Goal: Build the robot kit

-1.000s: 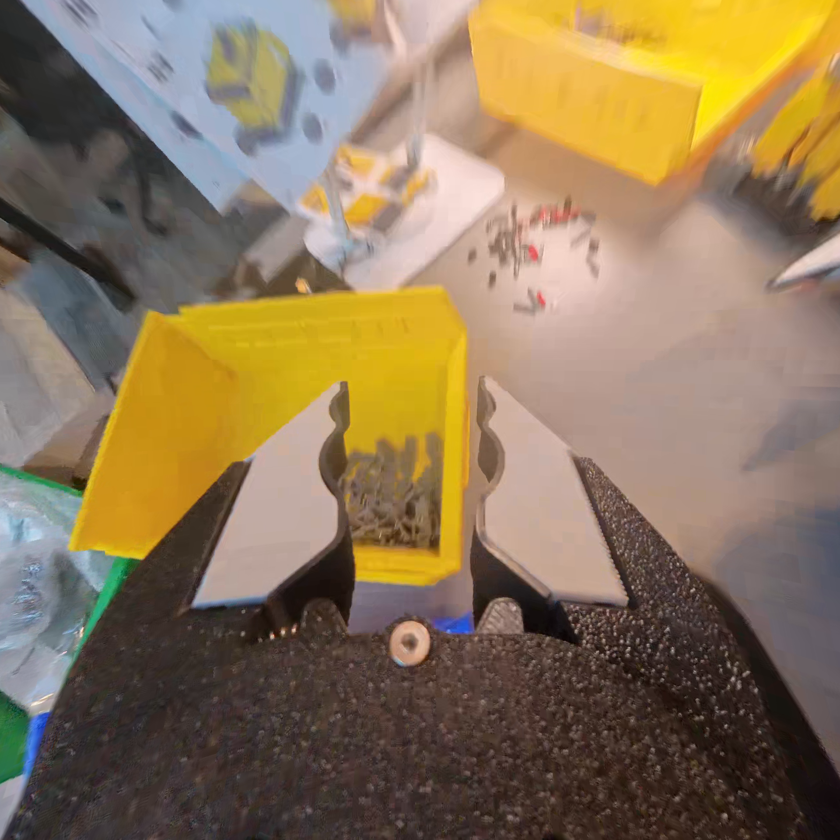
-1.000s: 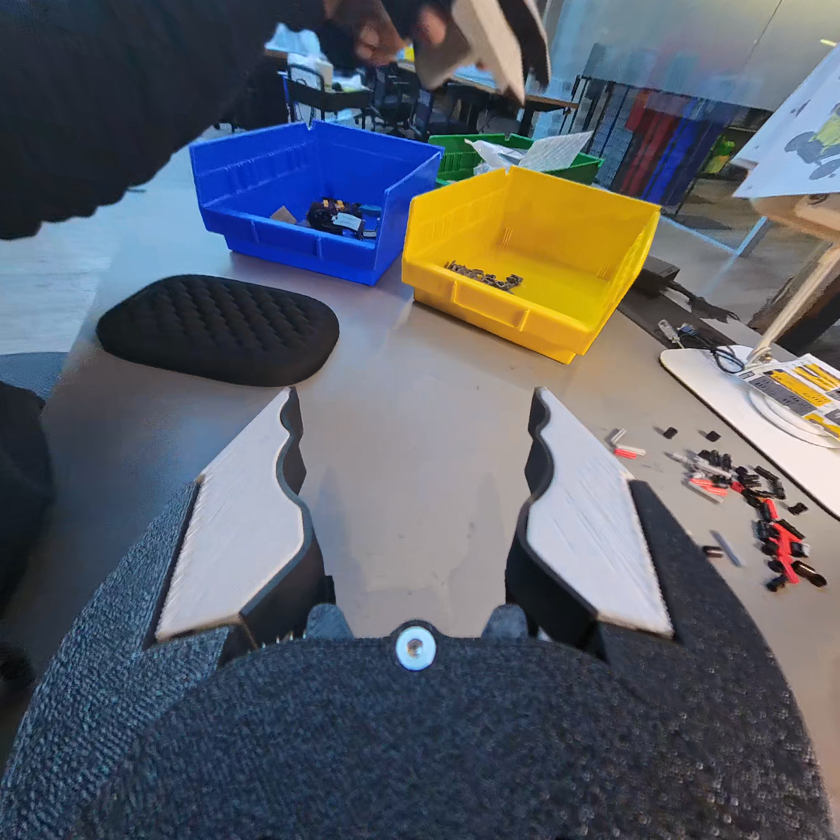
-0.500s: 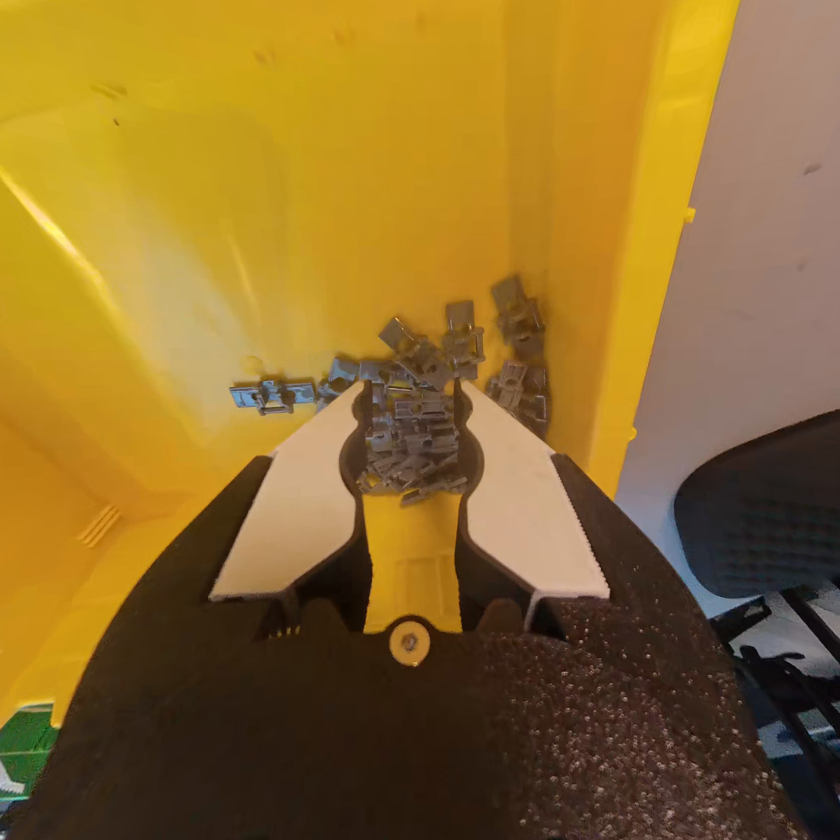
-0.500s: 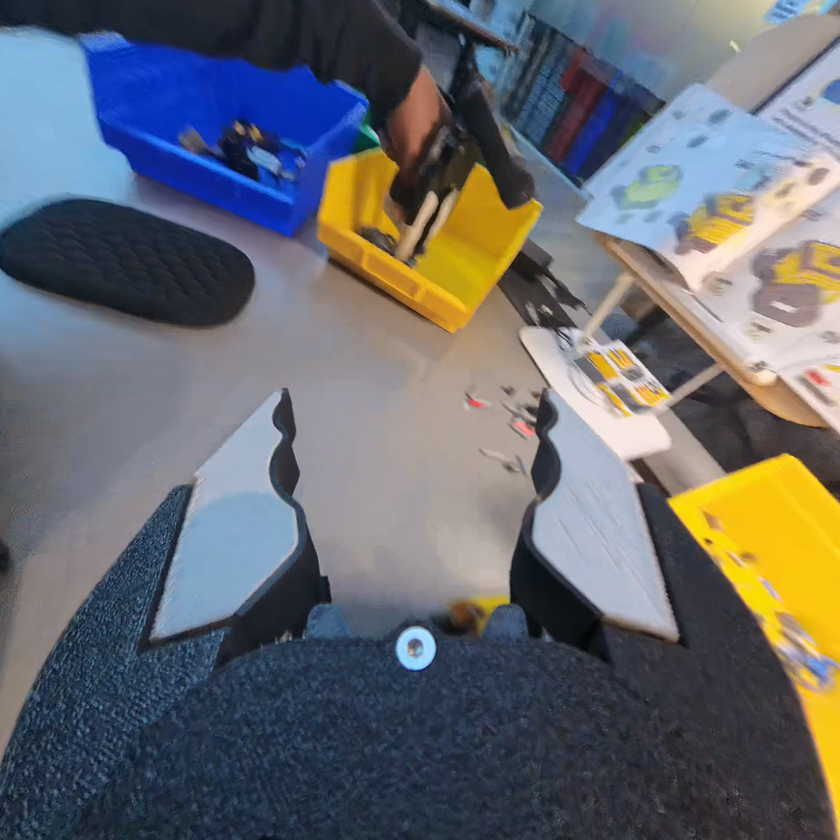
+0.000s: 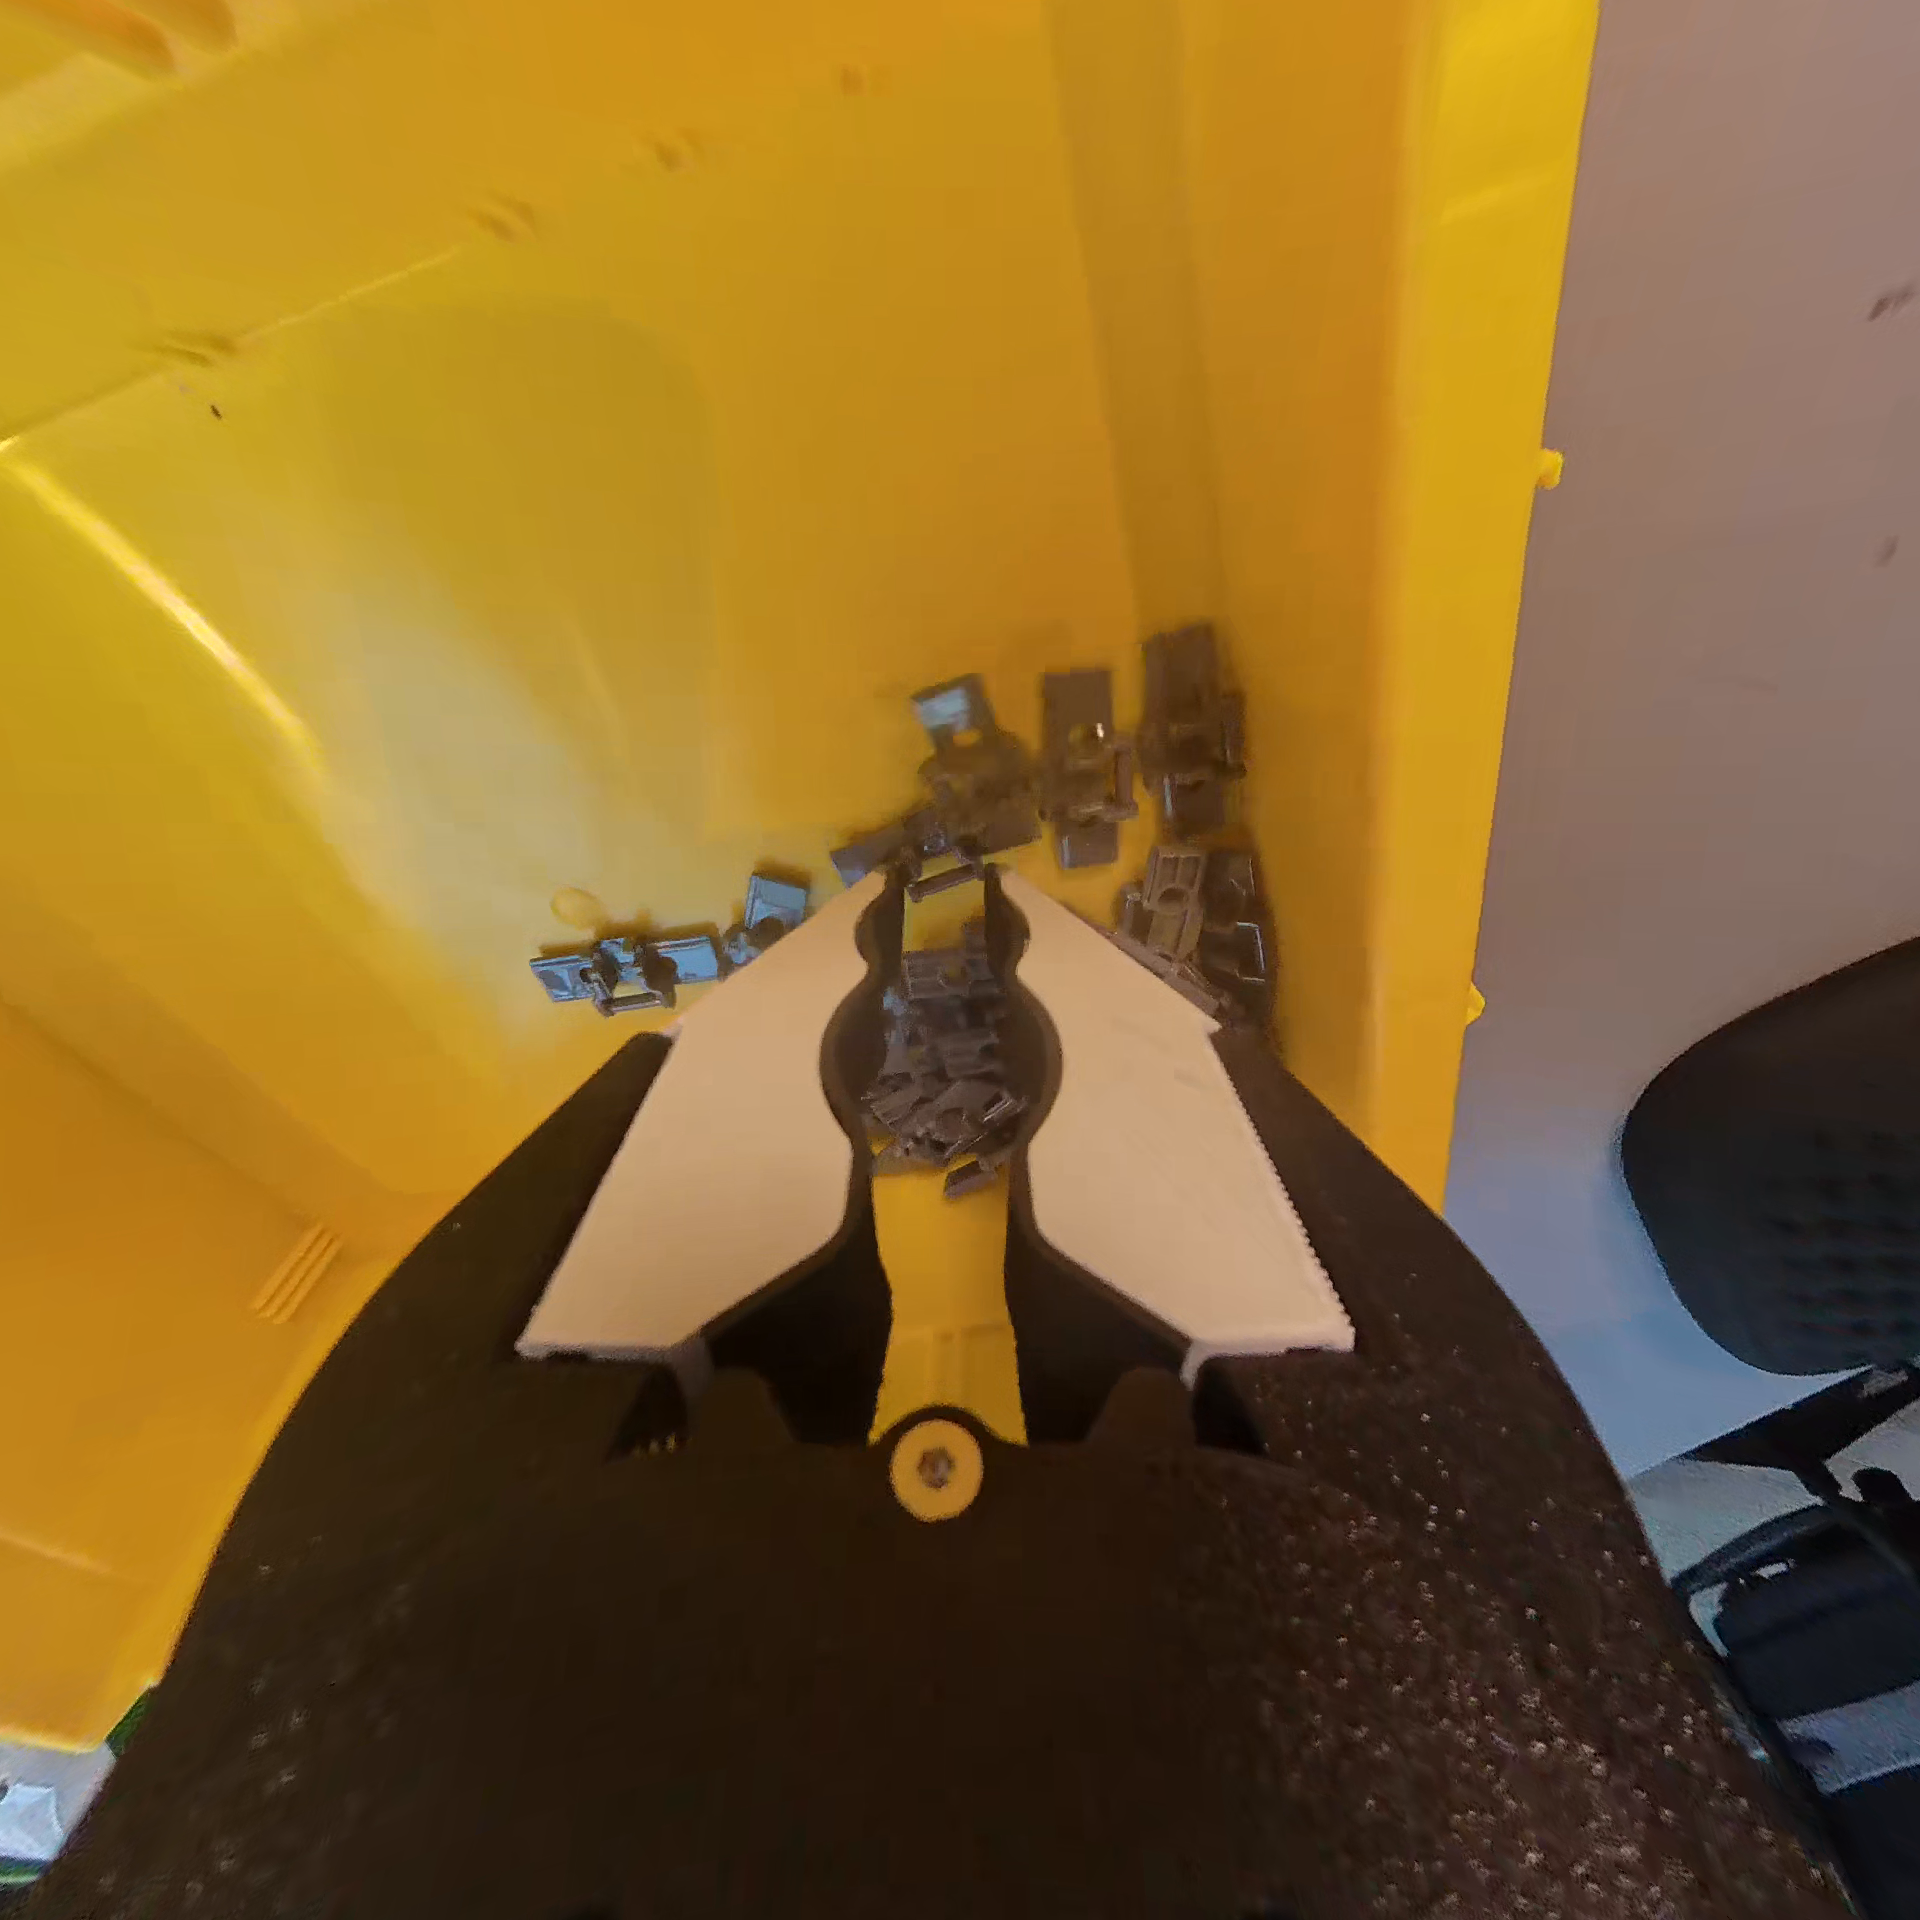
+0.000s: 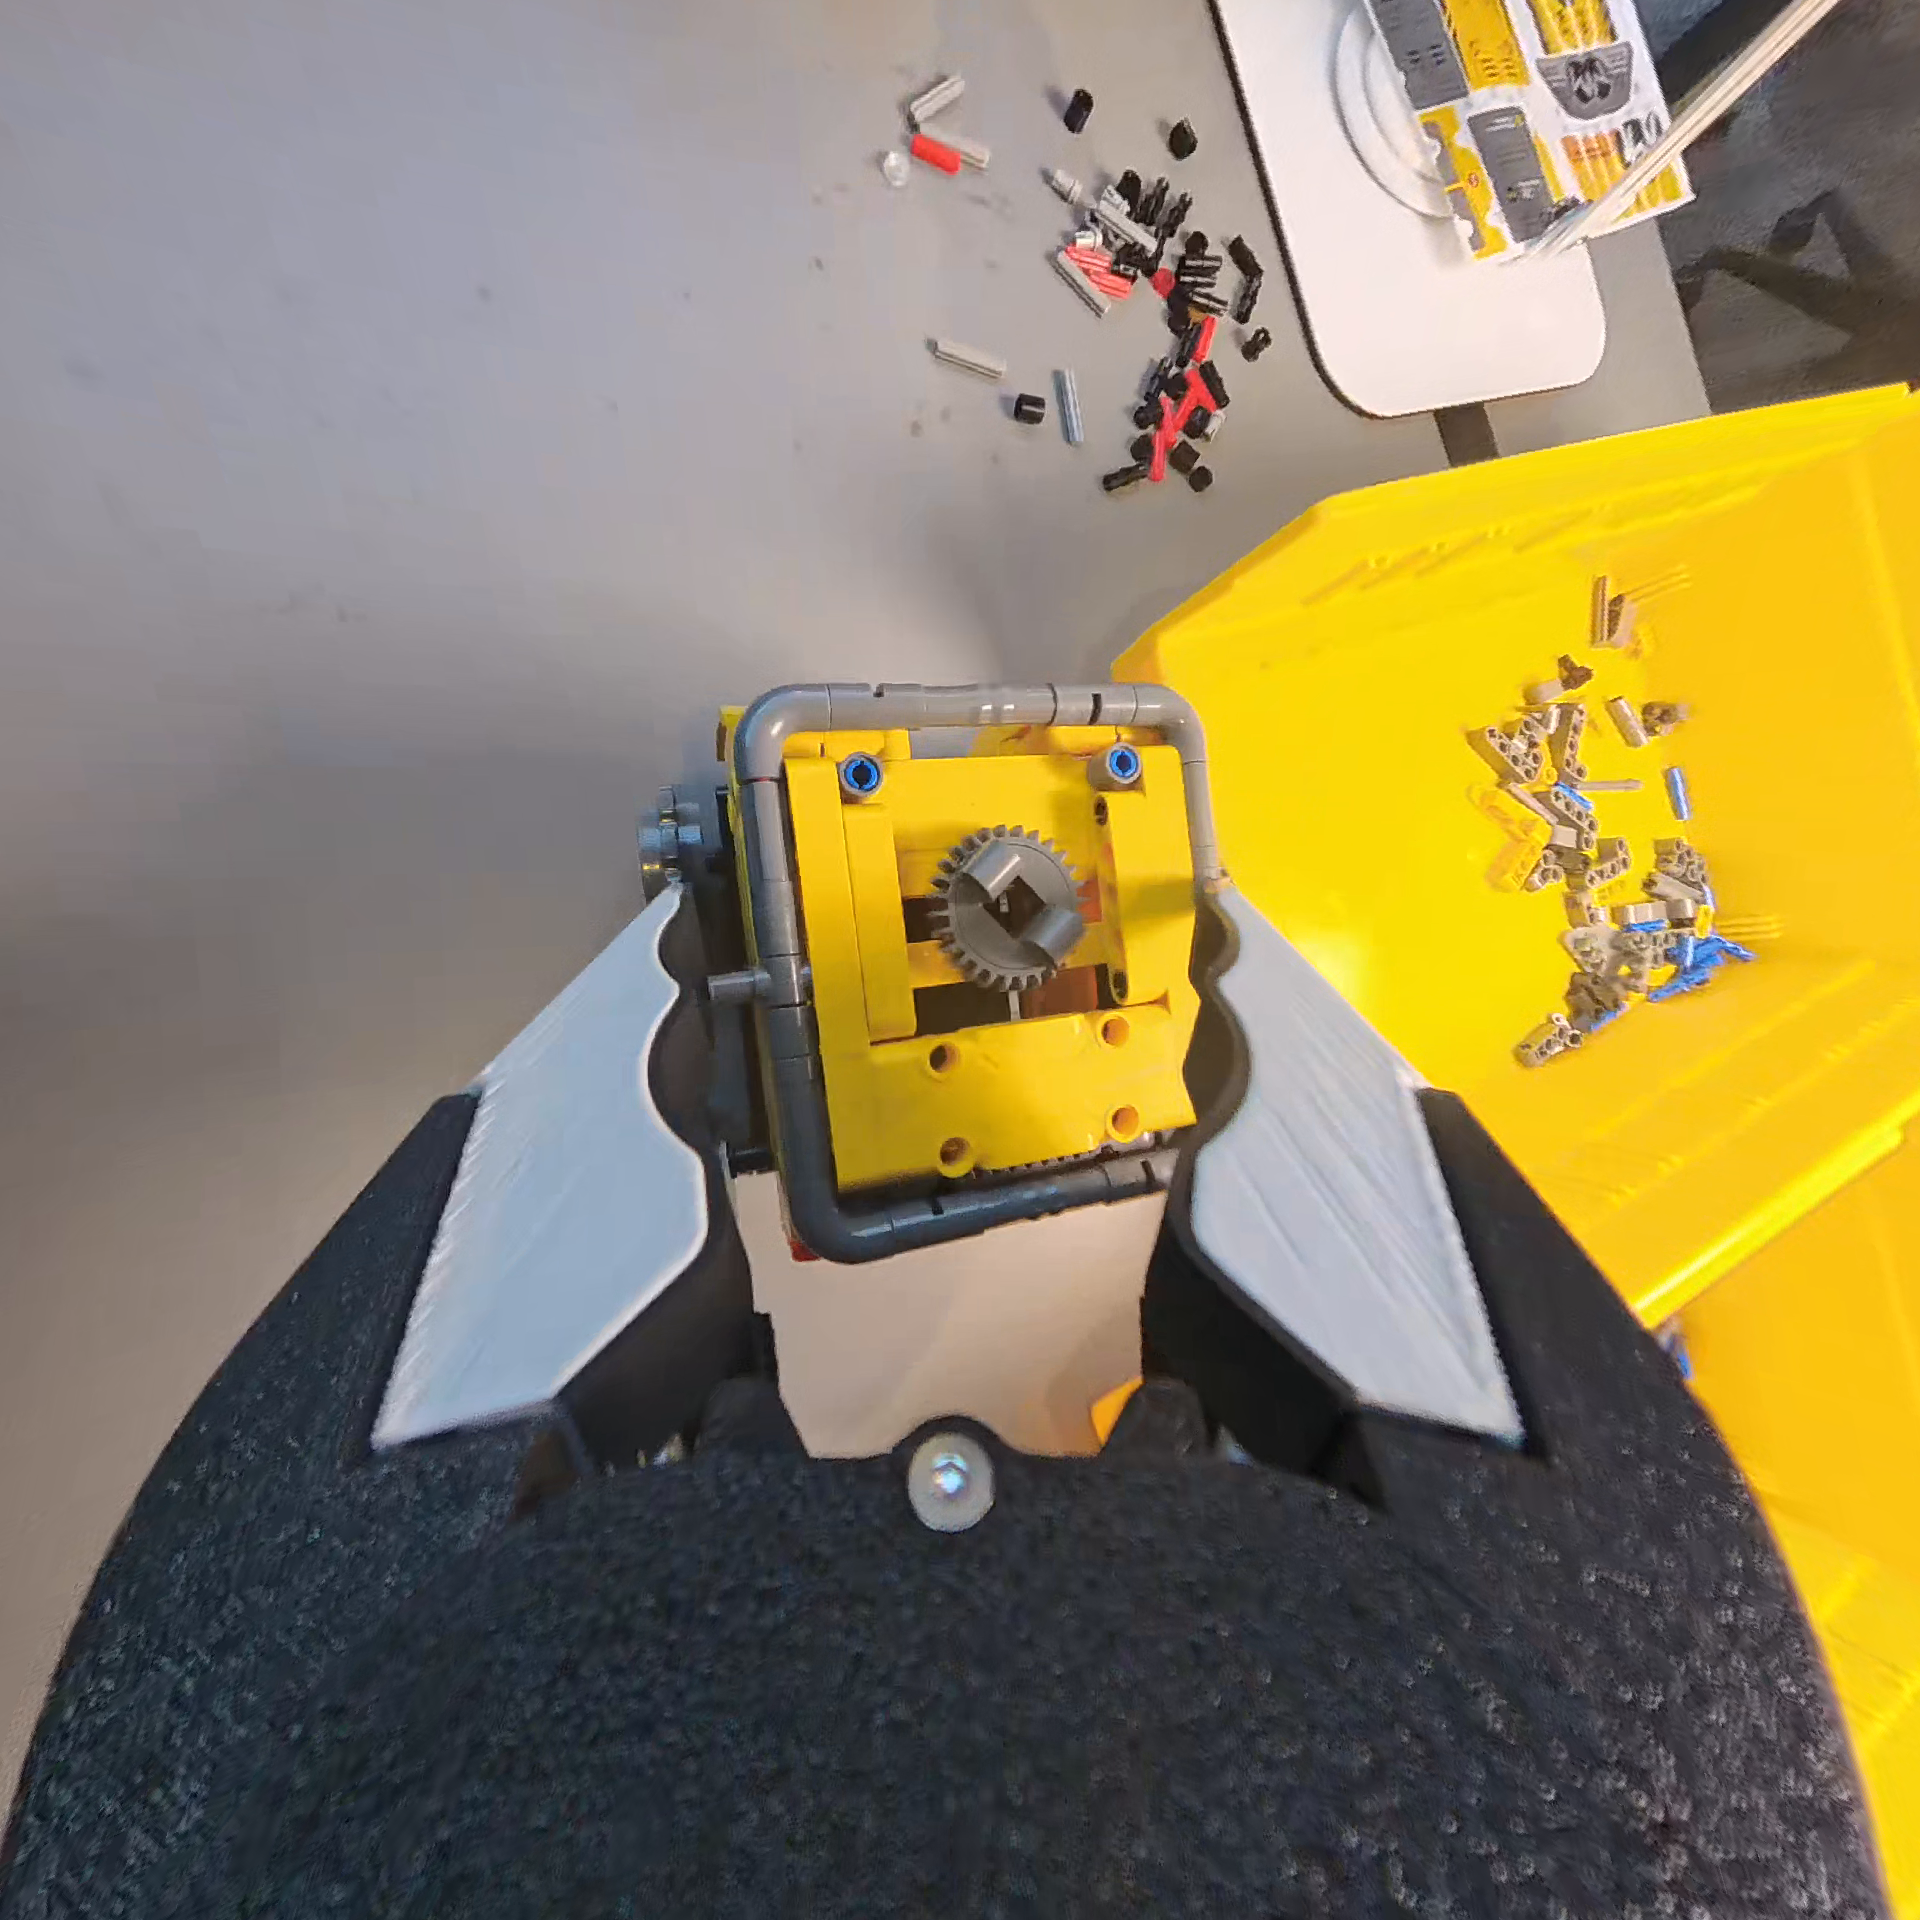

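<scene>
The left gripper point(image 5: 943, 883), nearly pressed together, pinches a grey track link point(image 5: 940, 881) in the yellow bin point(image 5: 416, 520). The right gripper point(image 6: 940, 904), spread wide, flanks the yellow brick assembly point(image 6: 977, 966) on the surface point(image 6: 364, 416), loose pins point(image 6: 1164, 301) at 12 o'clock.

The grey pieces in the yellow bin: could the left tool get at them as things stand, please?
Probably yes: the left tool is already inside the yellow bin, nearly closed among the grey pieces, with nothing above them; the bin's corner wall crowds its right side.
</scene>
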The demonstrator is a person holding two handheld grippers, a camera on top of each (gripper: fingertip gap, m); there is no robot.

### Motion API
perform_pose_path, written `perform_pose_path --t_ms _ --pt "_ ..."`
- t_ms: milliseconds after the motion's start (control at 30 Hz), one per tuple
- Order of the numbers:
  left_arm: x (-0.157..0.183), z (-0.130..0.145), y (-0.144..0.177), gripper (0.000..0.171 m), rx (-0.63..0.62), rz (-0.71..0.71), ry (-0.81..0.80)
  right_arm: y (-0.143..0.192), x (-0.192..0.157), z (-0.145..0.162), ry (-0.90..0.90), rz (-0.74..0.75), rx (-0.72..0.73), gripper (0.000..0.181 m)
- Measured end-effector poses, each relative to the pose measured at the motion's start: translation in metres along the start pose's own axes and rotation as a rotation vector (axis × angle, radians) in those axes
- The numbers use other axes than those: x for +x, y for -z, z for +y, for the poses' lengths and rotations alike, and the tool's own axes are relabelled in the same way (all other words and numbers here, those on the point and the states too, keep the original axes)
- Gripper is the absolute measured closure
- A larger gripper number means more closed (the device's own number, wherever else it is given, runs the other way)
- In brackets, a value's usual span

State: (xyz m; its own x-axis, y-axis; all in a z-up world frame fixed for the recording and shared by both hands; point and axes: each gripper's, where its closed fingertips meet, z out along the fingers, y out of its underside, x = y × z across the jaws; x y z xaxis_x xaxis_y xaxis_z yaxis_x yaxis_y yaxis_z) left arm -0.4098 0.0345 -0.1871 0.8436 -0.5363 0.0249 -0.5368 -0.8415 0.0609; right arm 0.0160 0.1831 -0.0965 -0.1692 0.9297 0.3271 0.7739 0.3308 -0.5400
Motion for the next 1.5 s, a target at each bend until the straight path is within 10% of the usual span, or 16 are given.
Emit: perform_pose_path --t_ms 433,667,867,1000,1233,1500 --pt "-0.007 -0.001 0.020 0.159 0.145 -0.065 -0.009 0.030 0.024 0.063 0.009 0.153 -0.276 0.116" --pt "-0.007 -0.002 0.040 0.159 0.241 -0.127 -0.007 0.043 0.000 -0.026 0.031 0.143 0.061 0.112" --pt "0.116 -0.073 0.105 0.159 0.602 -0.004 -0.220 0.010 -0.058 -0.122 -0.046 -0.087 0.532 0.100" --pt "0.193 -0.108 0.083 0.158 0.637 0.043 -0.352 -0.024 -0.082 -0.157 -0.105 -0.192 0.731 0.099" --pt "0.260 -0.142 0.027 0.158 0.630 0.151 -0.413 -0.064 -0.109 -0.139 -0.120 -0.257 0.708 0.094" --pt "0.261 -0.159 0.010 0.158 0.583 0.091 -0.416 -0.071 -0.110 -0.116 -0.041 -0.165 0.637 0.093"
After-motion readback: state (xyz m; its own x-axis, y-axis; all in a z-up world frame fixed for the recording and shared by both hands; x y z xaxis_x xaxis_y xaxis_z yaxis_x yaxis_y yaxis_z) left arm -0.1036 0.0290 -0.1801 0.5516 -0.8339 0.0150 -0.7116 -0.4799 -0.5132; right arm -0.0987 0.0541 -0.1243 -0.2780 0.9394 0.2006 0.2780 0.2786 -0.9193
